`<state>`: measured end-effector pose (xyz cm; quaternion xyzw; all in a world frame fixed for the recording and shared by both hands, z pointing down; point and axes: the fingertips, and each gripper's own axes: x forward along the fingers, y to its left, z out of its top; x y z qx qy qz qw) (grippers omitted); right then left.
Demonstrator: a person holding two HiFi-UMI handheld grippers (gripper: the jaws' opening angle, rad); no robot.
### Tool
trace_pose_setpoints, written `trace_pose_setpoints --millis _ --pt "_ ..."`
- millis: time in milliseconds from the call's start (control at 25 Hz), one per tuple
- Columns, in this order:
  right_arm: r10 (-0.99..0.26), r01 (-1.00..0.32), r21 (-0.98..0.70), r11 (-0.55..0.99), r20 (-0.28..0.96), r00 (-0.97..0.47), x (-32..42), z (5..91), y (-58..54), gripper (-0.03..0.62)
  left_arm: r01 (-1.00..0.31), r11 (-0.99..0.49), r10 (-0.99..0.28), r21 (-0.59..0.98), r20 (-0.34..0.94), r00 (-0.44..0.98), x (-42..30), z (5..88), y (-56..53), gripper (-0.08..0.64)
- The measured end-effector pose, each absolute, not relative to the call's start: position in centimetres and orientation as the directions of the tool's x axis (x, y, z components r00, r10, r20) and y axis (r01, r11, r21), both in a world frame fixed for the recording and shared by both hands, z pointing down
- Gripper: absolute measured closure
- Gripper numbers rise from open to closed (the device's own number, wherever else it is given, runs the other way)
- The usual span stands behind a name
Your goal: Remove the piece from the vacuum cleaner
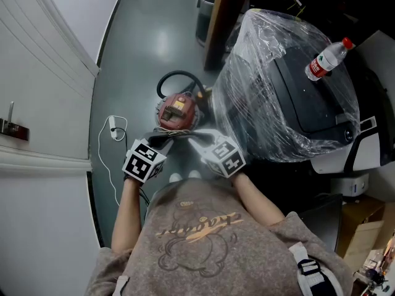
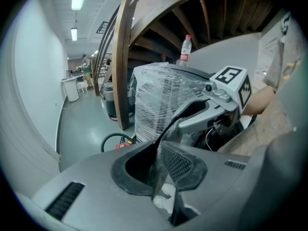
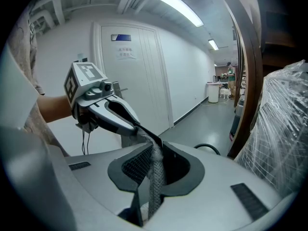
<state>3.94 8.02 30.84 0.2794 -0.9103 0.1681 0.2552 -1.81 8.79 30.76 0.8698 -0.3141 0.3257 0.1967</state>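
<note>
A red vacuum cleaner (image 1: 176, 110) with a black hose (image 1: 179, 76) sits on the grey floor in front of the person. Just above it, a thin, dusty dark-grey piece (image 1: 179, 135) stretches between my two grippers. My left gripper (image 1: 163, 140) is shut on one end, my right gripper (image 1: 197, 139) on the other. In the left gripper view the piece (image 2: 167, 131) rises from my left gripper (image 2: 159, 163) up to the right gripper (image 2: 182, 123). In the right gripper view the piece (image 3: 155, 154) runs from my right gripper (image 3: 151, 173) to the left gripper (image 3: 135, 127).
A large machine wrapped in clear plastic (image 1: 278, 85) stands right of the vacuum, with a water bottle (image 1: 326, 59) on top. A wooden post (image 1: 219, 23) rises behind it. A white cable and plug (image 1: 114, 127) lie by the white door (image 1: 37, 134). Cardboard boxes (image 1: 364, 227) stand at the far right.
</note>
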Motion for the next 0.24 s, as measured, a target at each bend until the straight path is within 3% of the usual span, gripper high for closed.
trace_pose_setpoints --millis 240 --pt "-0.423 -0.596 -0.164 0.786 0.56 -0.712 4.11 30.97 8.04 0.538 -0.677 -0.724 -0.42 0.135 0.692 0.587 -1.65 30.84 8.8 0.505"
